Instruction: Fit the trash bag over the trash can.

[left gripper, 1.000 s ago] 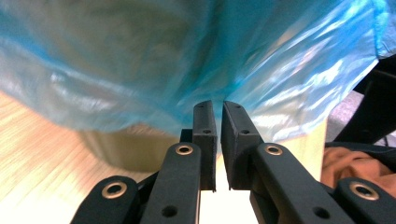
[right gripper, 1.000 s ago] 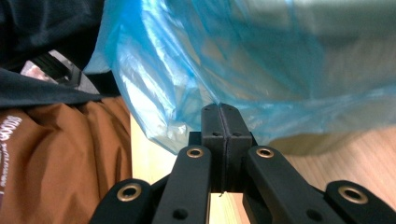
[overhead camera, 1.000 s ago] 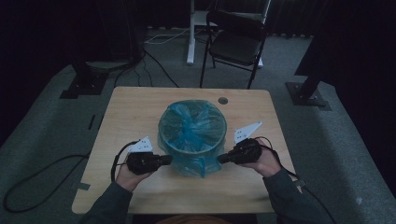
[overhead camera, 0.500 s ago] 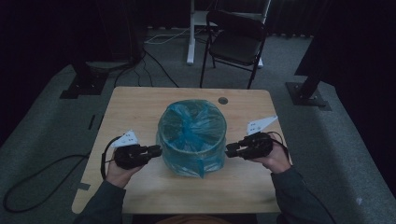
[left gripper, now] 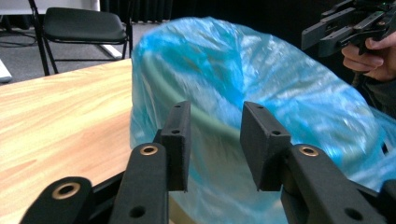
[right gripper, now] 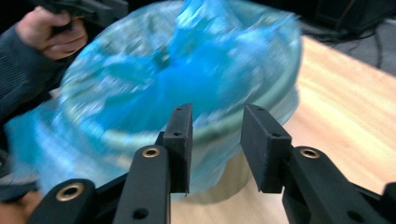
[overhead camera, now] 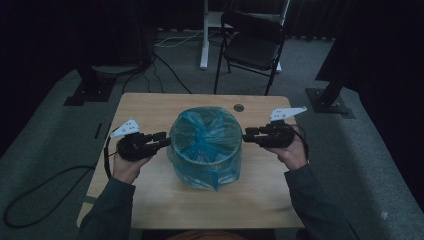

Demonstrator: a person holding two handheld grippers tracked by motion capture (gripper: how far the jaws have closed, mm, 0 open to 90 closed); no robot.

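your left gripper [overhead camera: 162, 139] and right gripper [overhead camera: 248, 135] flank the bin with its blue bag [overhead camera: 205, 146] mid-table [overhead camera: 150, 107], jaws just opened, grasping nothing; a black chair [overhead camera: 252, 45] stands beyond.

Bin [overhead camera: 220, 172]: round, pale-walled, upright on the surface, midway between my left claw [overhead camera: 162, 140] and my right claw [overhead camera: 248, 135], just off the tips of both.

Liner bag [overhead camera: 205, 140]: translucent blue plastic, crinkled, tucked into the bin, folded over its rim and draped down the outer wall; loose skirt lowest on the side nearest me. Neither claw grips it.
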